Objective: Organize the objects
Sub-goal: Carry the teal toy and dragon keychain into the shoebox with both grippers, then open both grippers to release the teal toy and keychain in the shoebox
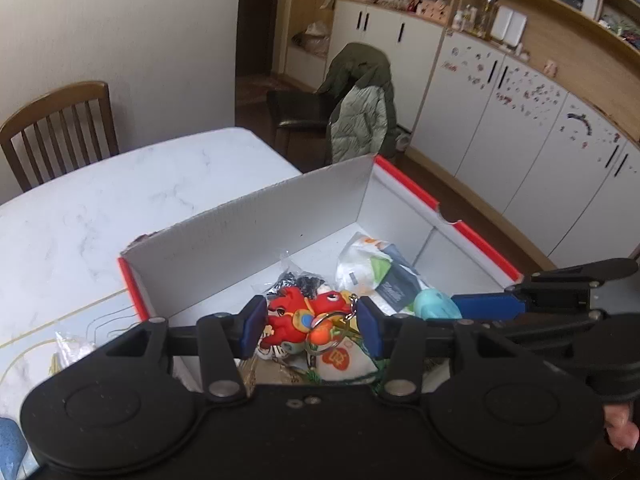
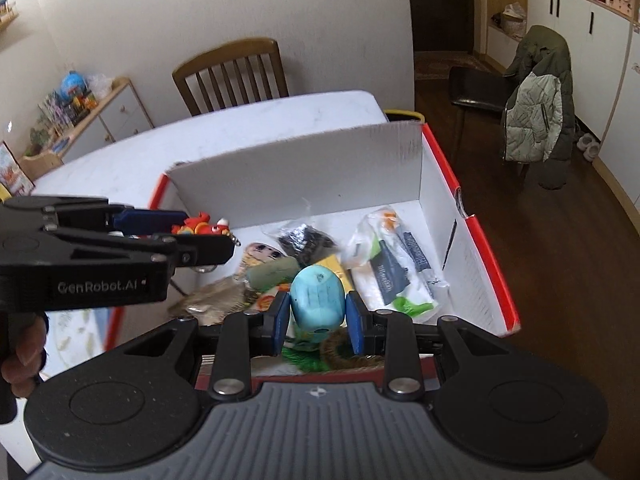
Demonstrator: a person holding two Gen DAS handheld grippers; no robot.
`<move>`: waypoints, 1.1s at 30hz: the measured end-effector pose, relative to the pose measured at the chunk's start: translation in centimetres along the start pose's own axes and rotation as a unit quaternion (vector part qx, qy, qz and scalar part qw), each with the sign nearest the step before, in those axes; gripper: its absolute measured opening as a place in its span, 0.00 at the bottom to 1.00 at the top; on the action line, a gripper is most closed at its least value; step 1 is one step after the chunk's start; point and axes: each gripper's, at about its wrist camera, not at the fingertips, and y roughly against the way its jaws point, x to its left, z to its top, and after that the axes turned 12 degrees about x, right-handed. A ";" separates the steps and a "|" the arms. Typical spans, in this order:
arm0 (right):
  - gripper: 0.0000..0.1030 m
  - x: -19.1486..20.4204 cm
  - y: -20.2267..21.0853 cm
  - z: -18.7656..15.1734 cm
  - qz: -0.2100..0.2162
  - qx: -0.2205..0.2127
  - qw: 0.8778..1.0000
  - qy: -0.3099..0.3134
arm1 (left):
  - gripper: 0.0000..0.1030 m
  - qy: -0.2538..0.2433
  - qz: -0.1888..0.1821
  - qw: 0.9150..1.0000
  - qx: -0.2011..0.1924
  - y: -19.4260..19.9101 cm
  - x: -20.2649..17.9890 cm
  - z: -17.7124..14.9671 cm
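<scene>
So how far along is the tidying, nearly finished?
Partway, I'd guess. Several things already lie in the red-edged box: a white wipes pack and a dark bagged item. The left gripper holds a red toy keychain and the right gripper a blue toy, both over the box. A small bag waits on the table.

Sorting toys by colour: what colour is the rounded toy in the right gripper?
Light turquoise blue toy, held in the right gripper; clearest in the right wrist view.
</scene>
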 end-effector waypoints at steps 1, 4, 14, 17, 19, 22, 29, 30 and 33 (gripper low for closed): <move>0.29 -0.2 -0.4 0.2 0.001 0.003 1.000 0.004 | 0.46 0.001 0.003 1.000 0.003 -0.5 0.0 0.3; 0.29 -0.6 -1.5 0.6 -0.003 0.011 1.000 0.010 | 0.46 -0.003 0.017 1.000 0.012 -1.7 -0.3 1.0; 0.29 -1.3 -4.3 2.1 -0.006 0.033 0.999 0.022 | 0.46 -0.004 0.059 0.997 0.040 -5.4 -0.3 2.5; 0.29 -1.4 -5.0 2.4 -0.003 0.042 0.999 0.027 | 0.46 0.003 0.069 0.996 0.053 -6.3 0.2 2.7; 0.29 -1.5 -5.4 2.6 -0.004 0.048 0.998 0.028 | 0.46 0.005 0.073 0.996 0.059 -6.8 0.4 2.8; 0.29 -1.6 -5.8 2.7 -0.002 0.055 0.998 0.025 | 0.46 0.015 0.071 0.995 0.071 -7.4 0.8 3.0; 0.29 -1.6 -6.5 2.7 0.002 0.063 0.998 0.028 | 0.46 0.024 0.070 0.992 0.101 -8.3 1.0 3.2; 0.29 -1.6 -6.6 2.7 0.002 0.064 0.998 0.029 | 0.46 0.023 0.070 0.992 0.104 -8.3 1.0 3.1; 0.29 -1.6 -6.7 2.7 0.002 0.066 0.997 0.031 | 0.47 0.024 0.070 0.991 0.112 -8.6 1.0 3.2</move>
